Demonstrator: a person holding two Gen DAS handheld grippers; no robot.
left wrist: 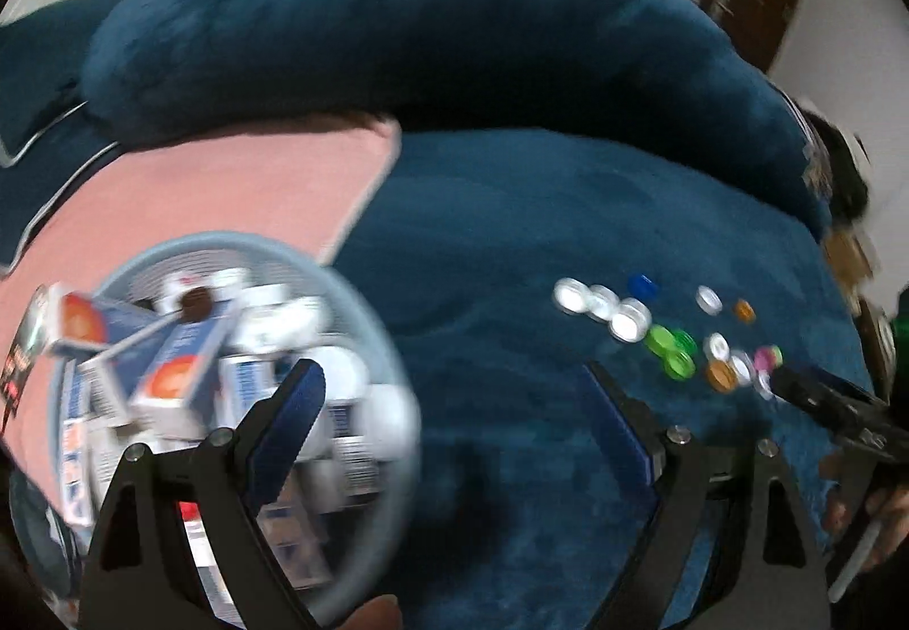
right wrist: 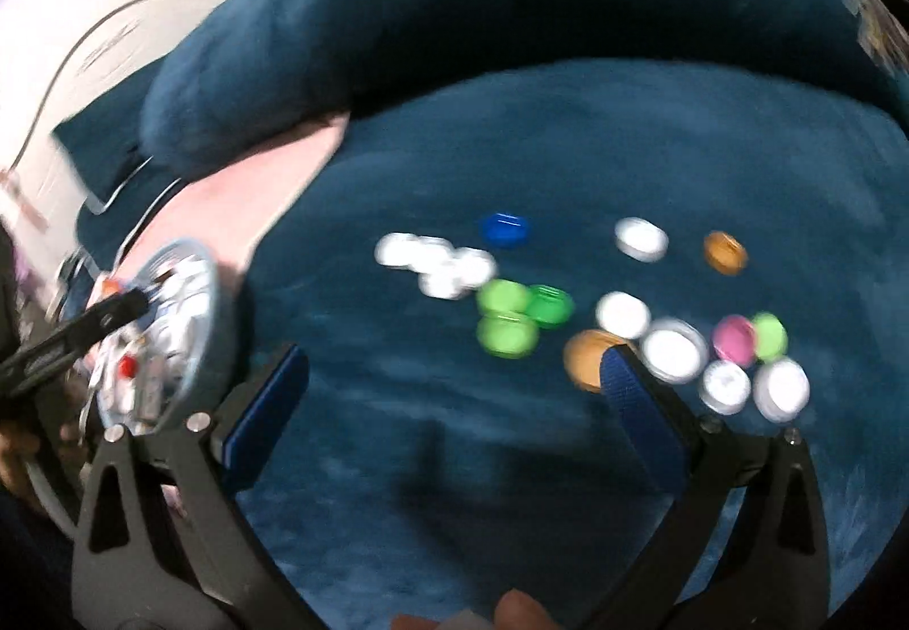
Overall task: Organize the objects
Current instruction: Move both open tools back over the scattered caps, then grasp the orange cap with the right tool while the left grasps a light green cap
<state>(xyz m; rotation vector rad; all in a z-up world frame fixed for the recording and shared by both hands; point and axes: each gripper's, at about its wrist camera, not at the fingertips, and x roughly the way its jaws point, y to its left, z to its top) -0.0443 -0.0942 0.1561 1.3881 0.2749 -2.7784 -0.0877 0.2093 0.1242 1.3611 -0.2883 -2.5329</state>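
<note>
The bottle caps (right wrist: pixel 545 300), small, round, hard plastic discs, lie scattered flat on the plush blue bed (right wrist: pixel 568 147), at twelve to two o'clock from the right gripper (right wrist: pixel 454 380). It is nearer than the left gripper (left wrist: pixel 454 391). Both spread wide, holding nothing. The grey basket (left wrist: pixel 363 300) of boxes sits at nine o'clock.

A basket (left wrist: pixel 363 289) of small boxes (left wrist: pixel 170 374) sits left on a cloth (left wrist: pixel 227 187); bottle caps (right wrist: pixel 511 312) lie scattered right on the blanket (right wrist: pixel 568 147) (bolster cushion (left wrist: pixel 397 33) behind both).
</note>
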